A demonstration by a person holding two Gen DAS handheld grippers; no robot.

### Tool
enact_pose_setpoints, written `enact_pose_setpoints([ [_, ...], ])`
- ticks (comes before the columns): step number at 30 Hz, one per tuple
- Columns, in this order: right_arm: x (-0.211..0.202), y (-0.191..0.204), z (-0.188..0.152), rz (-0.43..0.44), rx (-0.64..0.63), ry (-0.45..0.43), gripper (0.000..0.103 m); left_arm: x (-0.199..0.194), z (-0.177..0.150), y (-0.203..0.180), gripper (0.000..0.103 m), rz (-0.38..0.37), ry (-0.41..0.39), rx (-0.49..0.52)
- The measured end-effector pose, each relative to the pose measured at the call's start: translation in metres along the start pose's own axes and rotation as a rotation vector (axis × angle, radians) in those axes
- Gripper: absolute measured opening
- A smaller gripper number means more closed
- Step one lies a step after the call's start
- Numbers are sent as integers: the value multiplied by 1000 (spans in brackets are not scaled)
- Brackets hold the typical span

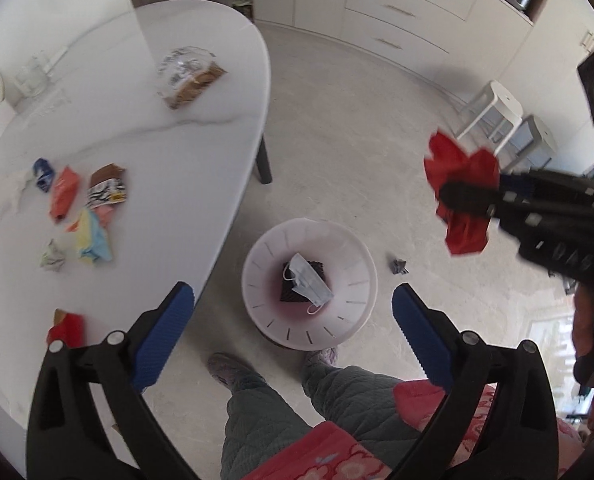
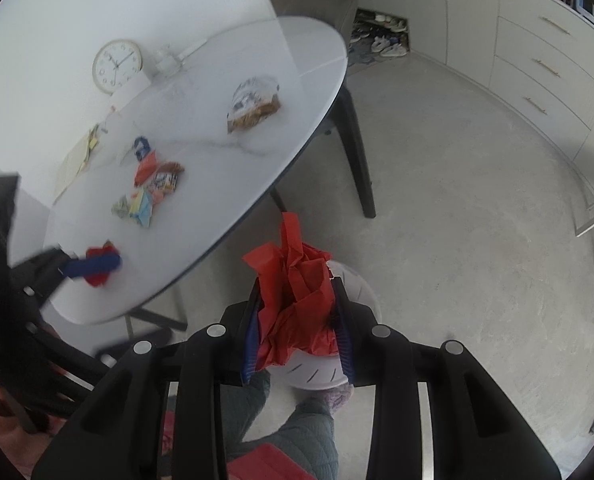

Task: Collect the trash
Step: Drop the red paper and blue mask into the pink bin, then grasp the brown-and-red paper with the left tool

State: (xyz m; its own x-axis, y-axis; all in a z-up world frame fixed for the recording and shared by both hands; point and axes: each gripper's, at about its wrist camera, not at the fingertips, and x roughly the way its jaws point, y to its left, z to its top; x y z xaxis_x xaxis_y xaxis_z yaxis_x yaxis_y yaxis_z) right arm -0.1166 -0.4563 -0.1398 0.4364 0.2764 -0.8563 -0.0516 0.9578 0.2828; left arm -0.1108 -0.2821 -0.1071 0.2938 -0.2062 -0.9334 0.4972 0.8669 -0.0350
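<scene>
My right gripper (image 2: 297, 300) is shut on a crumpled red paper (image 2: 297, 292); in the left wrist view this red paper (image 1: 463, 192) hangs in the air to the right of the bin. The white bin (image 1: 353, 248) stands on the floor beside the table and holds a blue face mask (image 1: 309, 280) on something dark. My left gripper (image 1: 293, 308) is open and empty above the bin and the table's edge. Several wrappers (image 1: 89, 208) lie on the white table (image 1: 157, 152), and a small red wrapper (image 1: 67, 326) lies near my left finger.
A clear bag of snacks (image 1: 189, 76) lies further back on the table. A clock (image 2: 117, 65) and a glass jar (image 2: 165, 60) stand at the wall. A grey crumpled scrap (image 1: 397, 267) lies on the floor right of the bin. White stools (image 1: 497, 116) stand by the cabinets.
</scene>
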Motion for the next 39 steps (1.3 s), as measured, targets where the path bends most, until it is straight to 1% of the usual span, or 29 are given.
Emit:
enact_pose_setpoints([
  [2, 15, 5, -7, 2, -23, 49, 60, -4, -7, 3, 95, 10, -9, -25],
  [3, 20, 7, -9, -14, -32, 62, 86, -8, -8, 7, 95, 14, -12, -41],
  [4, 25, 10, -11, -45, -48, 67, 98, -9, -8, 11, 95, 17, -15, -54],
  [5, 28, 13, -12, -58, -58, 66, 99, -11, -9, 12, 95, 22, -18, -64],
  [9, 37, 21, -7, -37, -70, 95, 99, -15, -14, 23, 95, 38, -32, -93],
  [14, 33, 27, 6, -42, -78, 65, 100, -21, -15, 32, 95, 51, -47, -117],
  [20, 30, 32, 23, -46, -65, 38, 100, -25, -18, 53, 95, 77, -55, -150],
  [25, 28, 46, 37, -56, -56, 15, 100, -28, -28, 87, 95, 111, -51, -181],
  [30, 29, 67, 52, -66, -35, -15, 100, -21, -42, 136, 95, 143, -21, -221],
  [33, 34, 82, 58, -73, -24, -18, 100, -15, -51, 166, 95, 150, -1, -242],
  [36, 40, 97, 65, -68, -20, -12, 100, -5, -62, 187, 95, 150, 22, -227],
  [39, 47, 114, 69, -75, -30, -4, 100, 8, -69, 205, 95, 129, 47, -217],
])
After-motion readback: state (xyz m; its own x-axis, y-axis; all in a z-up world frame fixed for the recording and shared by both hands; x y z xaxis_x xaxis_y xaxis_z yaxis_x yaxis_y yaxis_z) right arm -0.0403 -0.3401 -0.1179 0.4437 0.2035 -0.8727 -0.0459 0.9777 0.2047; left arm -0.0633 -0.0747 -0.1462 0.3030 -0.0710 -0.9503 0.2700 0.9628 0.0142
